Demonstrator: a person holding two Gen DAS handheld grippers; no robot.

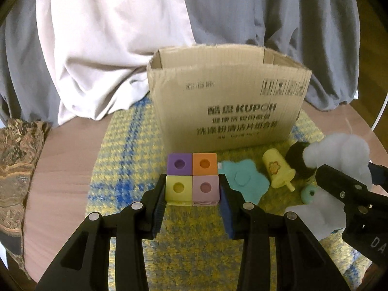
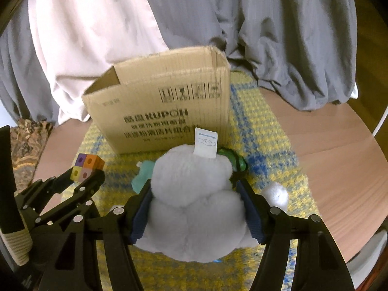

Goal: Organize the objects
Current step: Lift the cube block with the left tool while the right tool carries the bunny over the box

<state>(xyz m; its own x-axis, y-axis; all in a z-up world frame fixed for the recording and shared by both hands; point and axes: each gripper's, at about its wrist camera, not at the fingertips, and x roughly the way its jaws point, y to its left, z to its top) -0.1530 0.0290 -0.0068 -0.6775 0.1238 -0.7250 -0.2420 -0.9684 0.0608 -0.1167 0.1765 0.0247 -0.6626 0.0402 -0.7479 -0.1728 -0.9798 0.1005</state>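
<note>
A four-colour cube block [image 1: 192, 178] of purple, orange, yellow and pink cells sits between the fingers of my left gripper [image 1: 192, 194], whose pads touch its sides. It also shows in the right wrist view [image 2: 87, 166]. My right gripper [image 2: 196, 206] is shut on a white plush toy [image 2: 194, 208] with a white tag; the toy shows in the left wrist view [image 1: 339, 155]. An open cardboard box [image 1: 225, 99] stands behind on a yellow and blue mat [image 1: 126, 160].
A teal flower-shaped piece [image 1: 245, 179], a yellow toy bottle [image 1: 278, 172], a small teal ring [image 1: 309, 194] and a dark round object [image 1: 297, 160] lie on the mat right of the block. Grey and white cloth [image 1: 109, 48] hangs behind the round wooden table [image 1: 60, 165].
</note>
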